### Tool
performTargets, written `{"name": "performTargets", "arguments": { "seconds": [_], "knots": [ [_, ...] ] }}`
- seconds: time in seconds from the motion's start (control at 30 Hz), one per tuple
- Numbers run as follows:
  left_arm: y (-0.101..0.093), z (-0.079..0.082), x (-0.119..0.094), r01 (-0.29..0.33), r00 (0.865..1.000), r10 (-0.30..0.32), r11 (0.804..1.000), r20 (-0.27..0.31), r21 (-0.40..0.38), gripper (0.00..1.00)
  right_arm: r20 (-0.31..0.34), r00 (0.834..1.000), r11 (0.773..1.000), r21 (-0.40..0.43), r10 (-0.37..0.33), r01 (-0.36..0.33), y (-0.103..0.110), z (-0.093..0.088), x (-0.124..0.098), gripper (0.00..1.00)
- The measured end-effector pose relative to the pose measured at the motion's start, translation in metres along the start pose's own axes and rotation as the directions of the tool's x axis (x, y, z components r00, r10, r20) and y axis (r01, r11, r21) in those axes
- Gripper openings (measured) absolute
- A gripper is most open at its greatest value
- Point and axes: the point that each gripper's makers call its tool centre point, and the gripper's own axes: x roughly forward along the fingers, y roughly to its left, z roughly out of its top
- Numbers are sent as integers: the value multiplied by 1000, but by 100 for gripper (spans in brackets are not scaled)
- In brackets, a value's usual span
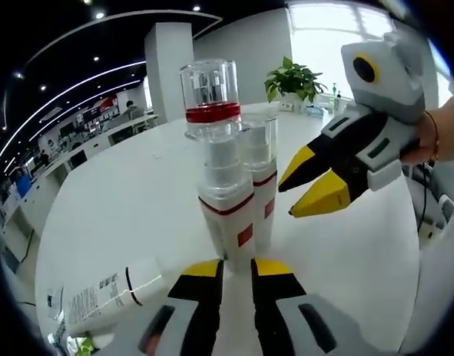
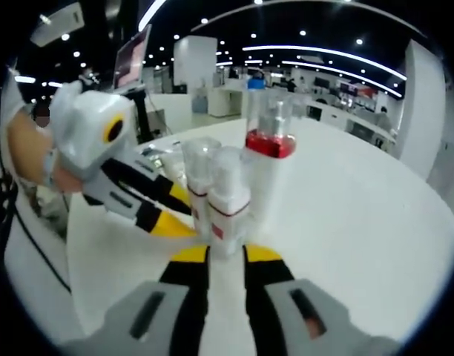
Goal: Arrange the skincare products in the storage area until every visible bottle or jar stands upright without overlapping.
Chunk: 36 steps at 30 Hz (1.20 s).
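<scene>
Three bottles stand upright, clustered mid-desk; my left gripper and right gripper, fingers parted and empty, flank them, so next I judge the tube lying at 8 o'clock needs righting.

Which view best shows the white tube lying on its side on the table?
The left gripper view: the white tube with a black band and printed text lies flat at lower left, beside the left gripper. In the right gripper view I cannot make it out.

Two bottles stand together on the table.
</scene>
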Motion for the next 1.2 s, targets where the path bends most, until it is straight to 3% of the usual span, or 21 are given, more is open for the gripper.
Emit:
{"name": "performTargets", "arguments": {
  "seconds": [0.3,0.57,1.03,1.2],
  "knots": [
    [7,1,-17,-21,1000,21,999,12,-33,17,-8,1000,1000,3,14,-14,7,-1,-3,16],
    [23,-4,-49,-93,995,96,992,36,-79,17,-7,997,996,-56,76,-76,36,9,-5,16],
    [68,-47,-100,-256,966,260,945,-10,-203,17,-38,970,950,-199,238,-241,107,49,5,19],
    [74,-60,-110,-283,958,287,930,-21,-232,17,-40,959,933,-224,280,-282,123,79,12,21]
  ]
}}
